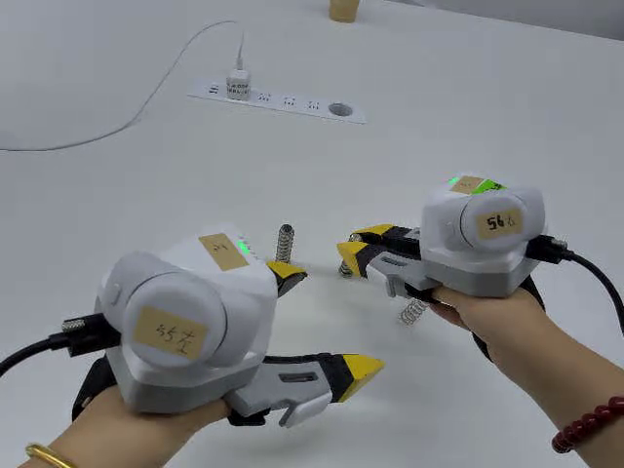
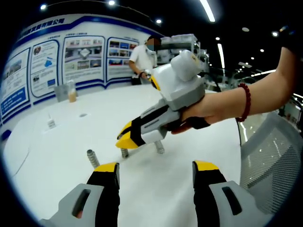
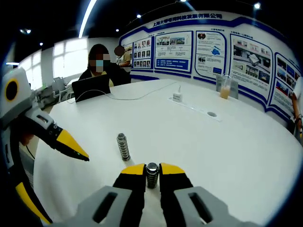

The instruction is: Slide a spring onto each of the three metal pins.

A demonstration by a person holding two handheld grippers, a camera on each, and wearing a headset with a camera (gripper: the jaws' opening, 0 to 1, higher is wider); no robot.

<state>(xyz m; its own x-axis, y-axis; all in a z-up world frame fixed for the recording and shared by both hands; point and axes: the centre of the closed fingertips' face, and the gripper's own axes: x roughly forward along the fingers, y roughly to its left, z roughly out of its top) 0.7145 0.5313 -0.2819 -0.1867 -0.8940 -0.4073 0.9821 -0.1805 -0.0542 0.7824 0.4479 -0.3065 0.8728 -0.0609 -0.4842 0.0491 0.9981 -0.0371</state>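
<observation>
- A paper tag (image 1: 498, 223) on the right gripper's housing reads "54" plus a hand-drawn character I cannot make out. The tag (image 1: 170, 332) on the left gripper reads "55" with a similar mark.
- In the right gripper view, blue-and-white wall boards (image 3: 213, 47) carry a headline in Chinese characters, too small to read.
- That view also shows the right claw (image 3: 152, 169) closed on an upright spring (image 3: 152, 175), which is pinched between the yellow tips.
- Left and a little farther off stands a second spring (image 3: 123, 145), upright and apart from both claws.
- The left gripper view shows the left claw (image 2: 157, 164) with its jaws wide apart and nothing between them, hanging above the white desk (image 2: 57, 156).
- The head view shows a loose spring (image 1: 413, 311) lying tilted on the desk, just beside the right hand (image 1: 487, 307).
- At the far side of the desk lies a white power strip (image 1: 283, 99) with a charger (image 1: 239, 81) plugged in.
</observation>
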